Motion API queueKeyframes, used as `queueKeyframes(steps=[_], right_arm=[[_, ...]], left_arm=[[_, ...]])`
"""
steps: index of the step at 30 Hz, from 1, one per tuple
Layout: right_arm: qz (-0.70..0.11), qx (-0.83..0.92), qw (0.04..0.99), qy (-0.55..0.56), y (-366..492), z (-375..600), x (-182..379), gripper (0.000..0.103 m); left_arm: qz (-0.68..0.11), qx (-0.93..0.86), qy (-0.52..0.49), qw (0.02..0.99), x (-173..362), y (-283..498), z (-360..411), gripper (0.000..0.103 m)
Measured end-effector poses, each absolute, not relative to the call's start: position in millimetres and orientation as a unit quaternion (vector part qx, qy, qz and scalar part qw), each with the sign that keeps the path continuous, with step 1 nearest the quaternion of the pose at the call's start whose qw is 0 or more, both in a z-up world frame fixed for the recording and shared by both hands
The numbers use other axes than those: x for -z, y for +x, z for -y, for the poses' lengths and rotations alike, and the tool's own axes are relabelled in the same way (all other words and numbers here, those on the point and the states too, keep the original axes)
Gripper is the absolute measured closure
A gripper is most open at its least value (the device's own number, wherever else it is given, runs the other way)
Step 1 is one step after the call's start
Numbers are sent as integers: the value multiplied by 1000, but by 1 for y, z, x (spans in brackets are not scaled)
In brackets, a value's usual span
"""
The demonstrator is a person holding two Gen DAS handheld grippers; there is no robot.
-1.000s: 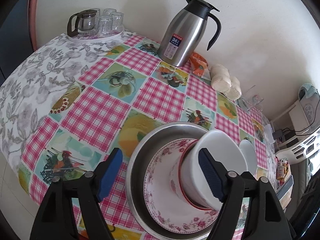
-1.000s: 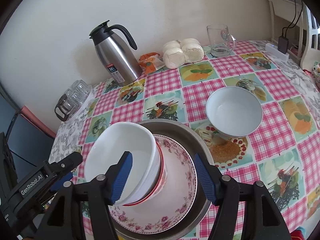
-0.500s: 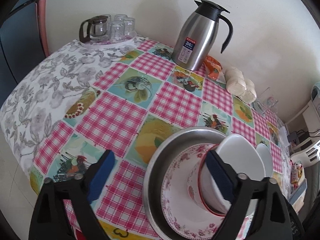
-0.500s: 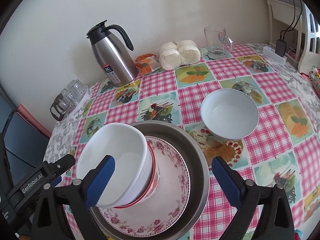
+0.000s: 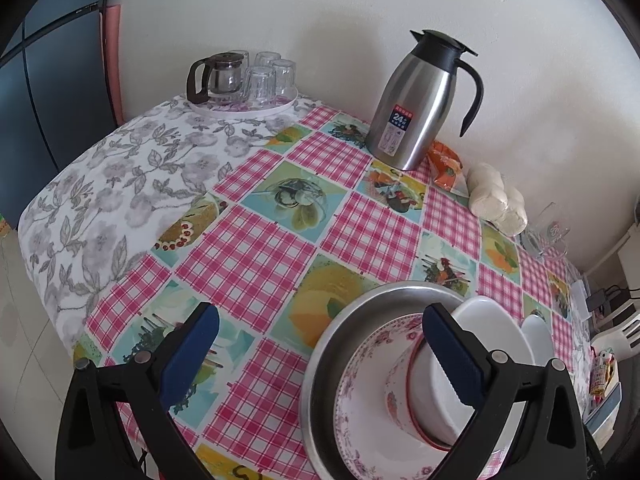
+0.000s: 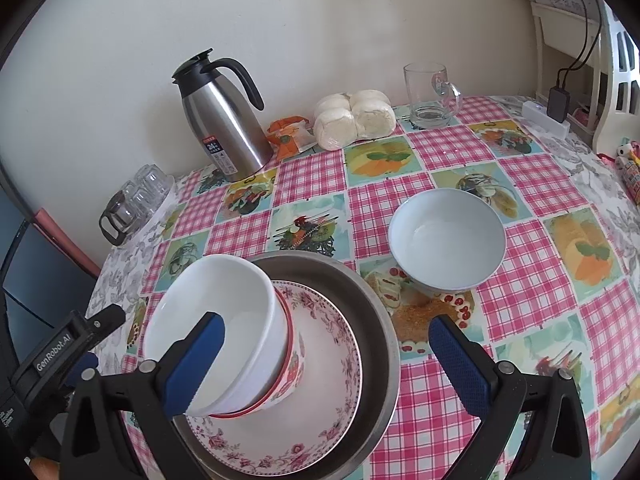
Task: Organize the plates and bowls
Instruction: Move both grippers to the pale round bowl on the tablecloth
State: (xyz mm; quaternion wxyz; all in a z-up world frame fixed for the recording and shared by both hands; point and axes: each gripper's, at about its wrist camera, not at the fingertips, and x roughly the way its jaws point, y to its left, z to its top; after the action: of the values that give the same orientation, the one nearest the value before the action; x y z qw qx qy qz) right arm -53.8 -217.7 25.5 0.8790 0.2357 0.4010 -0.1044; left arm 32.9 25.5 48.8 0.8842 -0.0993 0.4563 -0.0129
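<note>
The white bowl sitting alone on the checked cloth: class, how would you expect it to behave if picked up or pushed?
The white bowl looks like glazed ceramic, so probably rigid, smooth, and apt to slip between pads. It looks breakable, so a drop could chip it. Upright on the tablecloth, it should probably slide rather than tip when nudged low.

Home dining corner; patterned oilcloth table (image 6: 532,300) against plain wall; steel thermos jug (image 6: 224,120) upper left, wrapped buns (image 6: 352,120) top centre, glass mug (image 6: 430,94) upper right.
</note>
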Motion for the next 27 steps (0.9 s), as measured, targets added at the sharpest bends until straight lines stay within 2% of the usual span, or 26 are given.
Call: queueKeyframes(steps=[14,27], right_arm=[[-396,163,864,266,-75,279,-18,0],[-392,224,839,303,-102,344,-4,0]], left_arm=[[-397,77,-118,907,-73,12,20,1],[-336,184,-90,919,-95,-4,81,1]])
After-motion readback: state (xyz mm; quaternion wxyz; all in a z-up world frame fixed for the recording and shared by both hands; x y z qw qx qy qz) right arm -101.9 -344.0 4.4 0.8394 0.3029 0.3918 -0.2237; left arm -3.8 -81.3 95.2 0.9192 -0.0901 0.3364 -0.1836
